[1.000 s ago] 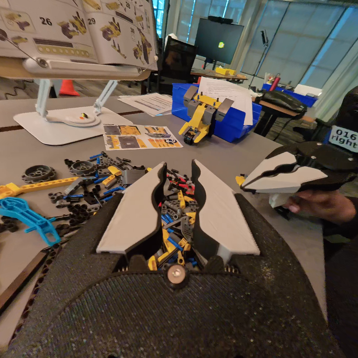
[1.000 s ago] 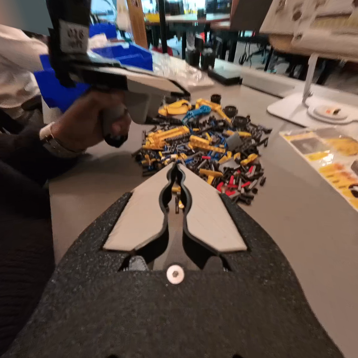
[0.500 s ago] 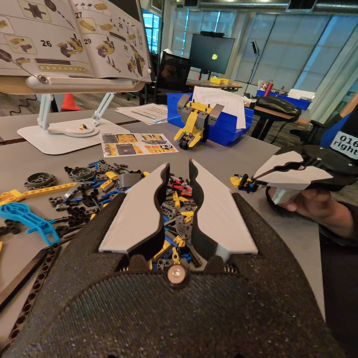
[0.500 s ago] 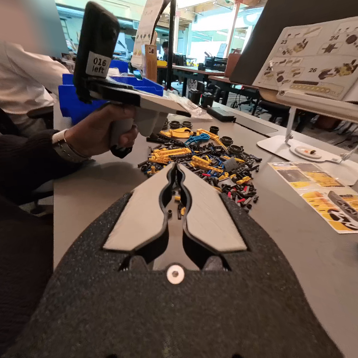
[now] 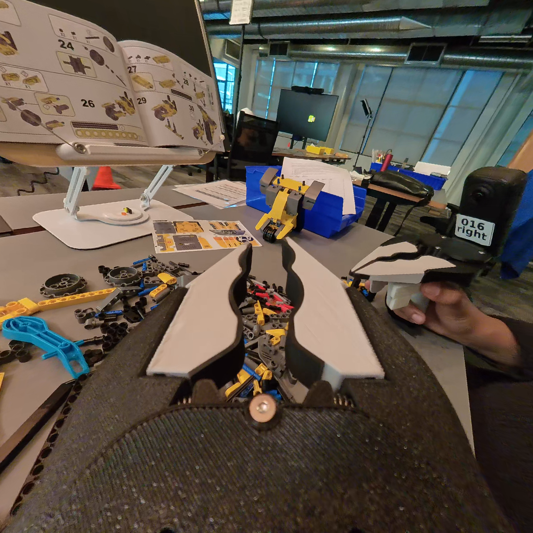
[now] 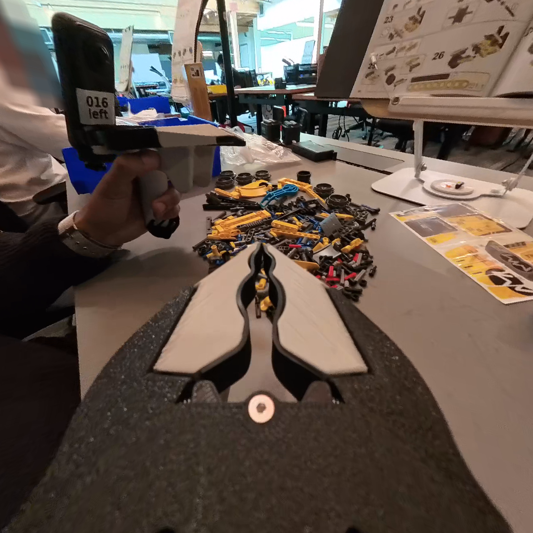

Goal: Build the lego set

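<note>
Hovering over the brick pile (image 5: 259, 311), left gripper (image 5: 266, 248) jaws gape empty; right gripper (image 6: 262, 245) jaws meet, empty.

The table (image 5: 34, 259) was grey. The heap of parts (image 6: 288, 230) mixed yellow, black, blue and red, with one turquoise piece (image 5: 43, 337). The bin (image 5: 326, 213) was blue, the model (image 5: 284, 207) yellow and grey, and a blurred cone (image 5: 105, 178) was perhaps orange.
</note>
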